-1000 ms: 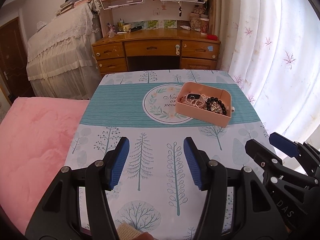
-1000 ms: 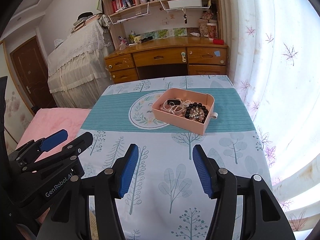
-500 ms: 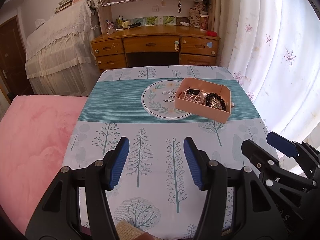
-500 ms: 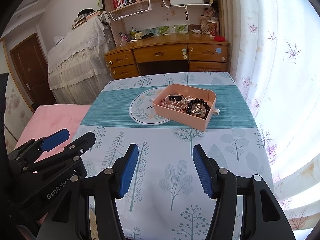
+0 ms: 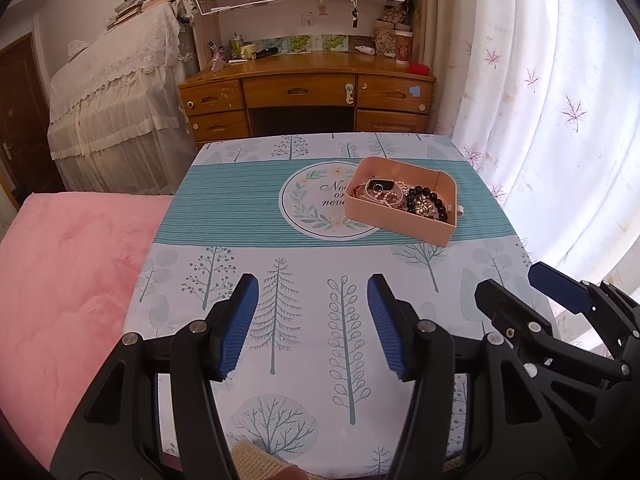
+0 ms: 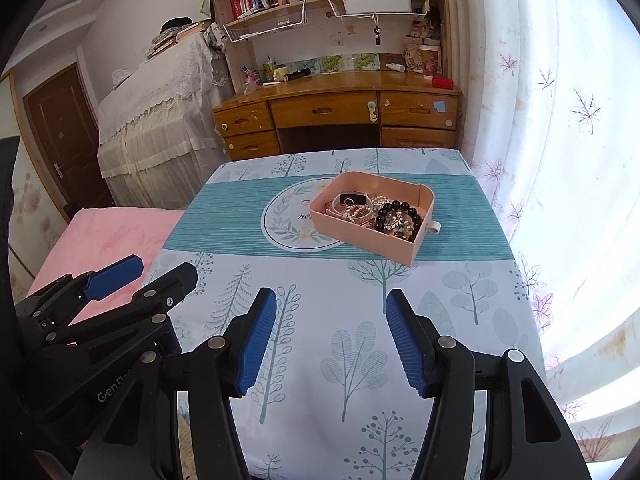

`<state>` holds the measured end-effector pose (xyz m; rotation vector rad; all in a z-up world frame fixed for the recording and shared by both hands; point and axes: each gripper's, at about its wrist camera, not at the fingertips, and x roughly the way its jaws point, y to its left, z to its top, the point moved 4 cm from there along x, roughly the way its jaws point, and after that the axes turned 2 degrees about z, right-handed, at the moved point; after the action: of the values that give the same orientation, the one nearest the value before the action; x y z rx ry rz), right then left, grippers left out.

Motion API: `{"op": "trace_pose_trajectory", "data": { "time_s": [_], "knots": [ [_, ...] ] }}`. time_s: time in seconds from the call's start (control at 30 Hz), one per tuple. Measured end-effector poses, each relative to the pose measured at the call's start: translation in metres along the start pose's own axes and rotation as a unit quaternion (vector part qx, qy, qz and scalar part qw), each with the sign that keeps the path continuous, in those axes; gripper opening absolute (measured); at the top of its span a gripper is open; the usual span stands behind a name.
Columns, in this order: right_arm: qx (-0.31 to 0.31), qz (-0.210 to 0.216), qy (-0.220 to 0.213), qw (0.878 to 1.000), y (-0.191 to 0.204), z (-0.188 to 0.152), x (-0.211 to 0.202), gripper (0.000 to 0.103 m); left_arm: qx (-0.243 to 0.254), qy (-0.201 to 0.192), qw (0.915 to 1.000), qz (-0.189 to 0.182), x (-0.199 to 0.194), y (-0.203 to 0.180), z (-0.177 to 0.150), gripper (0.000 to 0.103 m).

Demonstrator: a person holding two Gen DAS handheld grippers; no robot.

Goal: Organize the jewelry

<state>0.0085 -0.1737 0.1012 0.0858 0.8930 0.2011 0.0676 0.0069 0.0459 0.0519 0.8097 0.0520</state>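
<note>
— Since both claws have drawn back from the pink tray (image 5: 400, 222), where's the jewelry (image 5: 404, 198)?
— Heaped inside it. Left gripper (image 5: 312, 322) and right gripper (image 6: 330, 338) hang spread and empty, well short of the tray; sorting looks finished.

Tray (image 5: 400, 222) sits on the bench (image 5: 248, 216) toward the far right corner, jewelry (image 5: 404, 199) piled inside (bead bracelet (image 5: 430, 198) on tray's right side). Desk (image 5: 308, 92) behind the bench's far edge.
</note>
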Motion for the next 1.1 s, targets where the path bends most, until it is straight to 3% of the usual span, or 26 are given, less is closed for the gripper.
{"op": "trace_pose_trajectory", "data": {
  "time_s": [1.1],
  "knots": [
    [-0.002, 0.001, -0.002, 1.000, 0.0025, -0.0003, -0.0009, 0.058, -0.002, 0.000, 1.0000, -0.001, -0.0051, 0.0031, -0.0049, 0.054]
  ]
}}
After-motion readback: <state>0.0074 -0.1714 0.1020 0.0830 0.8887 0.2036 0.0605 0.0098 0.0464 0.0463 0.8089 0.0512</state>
